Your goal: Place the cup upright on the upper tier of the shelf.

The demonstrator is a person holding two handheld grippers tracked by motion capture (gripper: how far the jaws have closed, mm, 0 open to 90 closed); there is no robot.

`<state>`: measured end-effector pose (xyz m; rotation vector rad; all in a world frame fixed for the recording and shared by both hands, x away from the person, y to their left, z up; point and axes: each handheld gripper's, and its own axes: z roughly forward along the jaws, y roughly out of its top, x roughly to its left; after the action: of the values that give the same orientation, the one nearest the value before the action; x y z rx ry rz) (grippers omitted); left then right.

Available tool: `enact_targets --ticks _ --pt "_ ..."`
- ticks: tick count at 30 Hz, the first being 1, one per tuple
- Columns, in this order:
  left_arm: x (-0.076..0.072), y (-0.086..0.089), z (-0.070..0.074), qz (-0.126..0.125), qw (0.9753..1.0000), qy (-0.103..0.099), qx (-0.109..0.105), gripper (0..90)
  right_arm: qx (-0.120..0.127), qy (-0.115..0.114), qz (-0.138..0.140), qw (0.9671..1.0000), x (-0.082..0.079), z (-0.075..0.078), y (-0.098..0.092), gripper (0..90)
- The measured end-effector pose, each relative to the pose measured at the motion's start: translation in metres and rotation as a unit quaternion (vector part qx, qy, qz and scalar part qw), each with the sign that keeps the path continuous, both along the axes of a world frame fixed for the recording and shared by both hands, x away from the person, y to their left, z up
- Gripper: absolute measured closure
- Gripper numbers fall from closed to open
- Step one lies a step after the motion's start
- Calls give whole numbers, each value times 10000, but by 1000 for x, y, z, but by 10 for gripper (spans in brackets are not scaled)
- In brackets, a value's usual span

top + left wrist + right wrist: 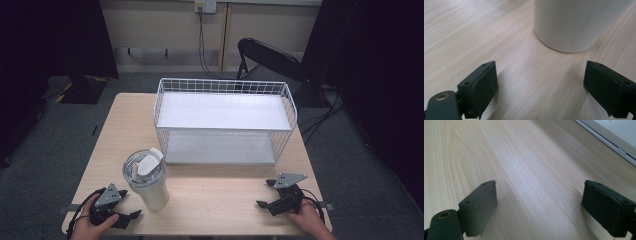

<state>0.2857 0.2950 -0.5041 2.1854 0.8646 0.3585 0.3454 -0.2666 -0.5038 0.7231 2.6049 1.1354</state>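
Tumbler [574,22] top cut off (jaws wide)

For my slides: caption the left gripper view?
Open left gripper faces white cylindrical tumbler on pale wooden table.

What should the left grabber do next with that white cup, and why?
Probably ease the left gripper forward so its open jaws come round the white tumbler. The tumbler stands upright just ahead of it, untouched, and the right gripper is far off.
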Motion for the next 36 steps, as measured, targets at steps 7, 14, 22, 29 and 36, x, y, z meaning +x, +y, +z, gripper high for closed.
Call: enact_targets --ticks 7,14,22,29,36 --pt "-1 -3 -1 15 10000 32 8 75 1 -1 1 10000 0 0 0 123" --pt "0 -4 7 -229 9993 164 -244 161 1 -1 1 10000 0 0 0 123" --pt "-2 -9 22 -219 9985 19 -502 157 0 0 0 10000 0 0 0 123" --pt "-3 -14 30 -322 9985 24 -449 158 -1 -3 -3 10000 0 0 0 123" --pt "-2 -16 39 -253 9984 24 -504 163 -2 -3 -1 10000 0 0 0 123"
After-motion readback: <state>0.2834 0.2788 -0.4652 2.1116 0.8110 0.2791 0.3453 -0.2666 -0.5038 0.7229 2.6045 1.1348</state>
